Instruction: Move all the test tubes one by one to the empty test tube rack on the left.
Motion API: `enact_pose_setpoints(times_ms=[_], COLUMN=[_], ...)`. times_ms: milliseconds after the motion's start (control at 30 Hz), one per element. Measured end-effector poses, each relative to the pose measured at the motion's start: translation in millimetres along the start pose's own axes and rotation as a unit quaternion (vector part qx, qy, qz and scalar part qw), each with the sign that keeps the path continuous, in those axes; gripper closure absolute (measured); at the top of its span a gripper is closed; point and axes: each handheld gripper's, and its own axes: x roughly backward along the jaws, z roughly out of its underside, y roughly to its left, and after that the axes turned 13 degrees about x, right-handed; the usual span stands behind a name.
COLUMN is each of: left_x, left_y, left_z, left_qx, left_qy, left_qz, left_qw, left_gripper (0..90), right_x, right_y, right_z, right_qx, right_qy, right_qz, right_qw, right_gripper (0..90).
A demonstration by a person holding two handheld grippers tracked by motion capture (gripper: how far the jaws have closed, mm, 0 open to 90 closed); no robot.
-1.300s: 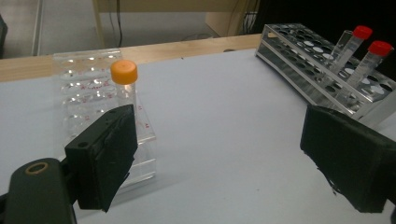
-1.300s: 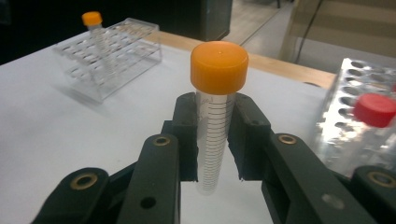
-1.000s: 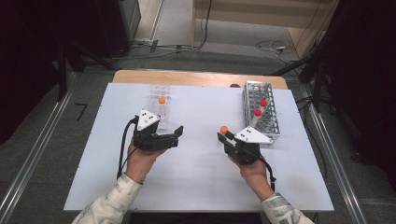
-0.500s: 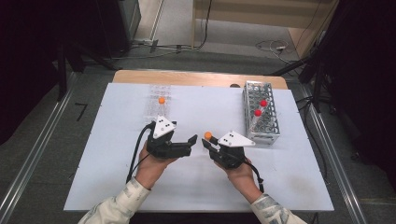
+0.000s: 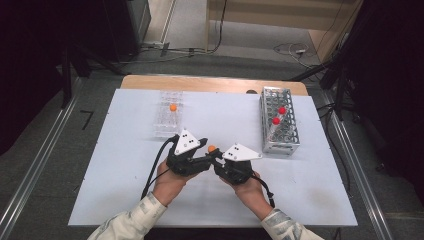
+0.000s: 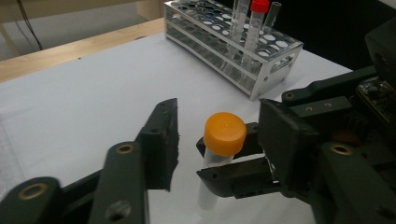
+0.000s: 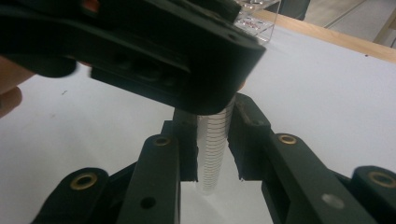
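We held the two grippers close together over the near middle of the white table (image 5: 125, 200), their tips almost meeting. The right gripper (image 5: 214, 156) was clamped on a clear graduated tube (image 7: 214, 149), its two black jaws pressing the tube's sides just below the cap, so that the tube stood roughly upright above the table with its orange cap (image 6: 225, 133) on top. The left gripper (image 6: 217, 140) had come in around that cap: its jaws had just been closing, with the cap standing between them, yet in the left gripper view a clear gap showed on the left side of the cap, and on the right we could not tell whether the pad touched it. The jaws stood at a middling width, not yet gripping. Farther off on the table's right side stood the metal tube rack (image 5: 287, 142), which held two red-capped tubes (image 5: 282, 110) upright. On the far left of the table lay a clear plastic rack (image 5: 165, 125), with another orange-capped tube (image 5: 173, 107) standing in it.
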Motion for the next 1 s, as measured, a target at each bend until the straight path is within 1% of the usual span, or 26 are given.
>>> enact_pose_setpoints(times_ms=[167,233,300,533,600,700,800,933,1000], left_x=[-2.1,-2.5,-2.9,-3.4,-3.2,-2.5,-1.9,-0.6,0.5], left_y=[0.1,-0.3,-0.7,-0.6,-0.5,0.0,1.0,5.2,8.2], left_z=[1.5,1.7,1.9,1.8,1.6,1.3,0.8,-1.0,-2.7], left_qx=[-0.004,-0.006,-0.010,-0.011,-0.012,-0.008,-0.007,0.000,0.004], left_qy=[0.005,0.007,0.005,0.005,0.005,0.004,0.002,0.000,-0.002], left_qz=[0.008,0.010,0.008,0.007,0.008,0.009,0.008,0.008,0.005], left_qw=[0.9999,0.9999,0.9999,0.9999,0.9999,0.9999,0.9999,1.0000,1.0000], left_gripper=[63.5,66.0,68.7,69.5,69.5,69.7,69.7,69.8,69.8], right_x=[0.4,0.9,1.1,0.9,0.9,0.4,-1.0,-1.6,-0.7], right_y=[1.5,1.2,1.1,0.6,0.5,0.3,-0.9,-3.3,-4.3], right_z=[-1.2,-1.4,-1.3,-1.0,-1.1,-1.2,-0.6,0.3,0.5], right_qx=[0.001,0.000,0.000,-0.001,0.000,0.001,0.003,-0.004,-0.007], right_qy=[-0.003,-0.003,-0.004,-0.002,-0.003,-0.001,0.005,0.013,0.015], right_qz=[0.000,0.000,0.000,-0.001,-0.002,-0.007,-0.010,-0.014,-0.015], right_qw=[1.0000,1.0000,1.0000,1.0000,1.0000,1.0000,0.9999,0.9998,0.9998], right_gripper=[71.1,71.1,71.0,70.3,66.2,54.2,44.6,36.2,34.0])
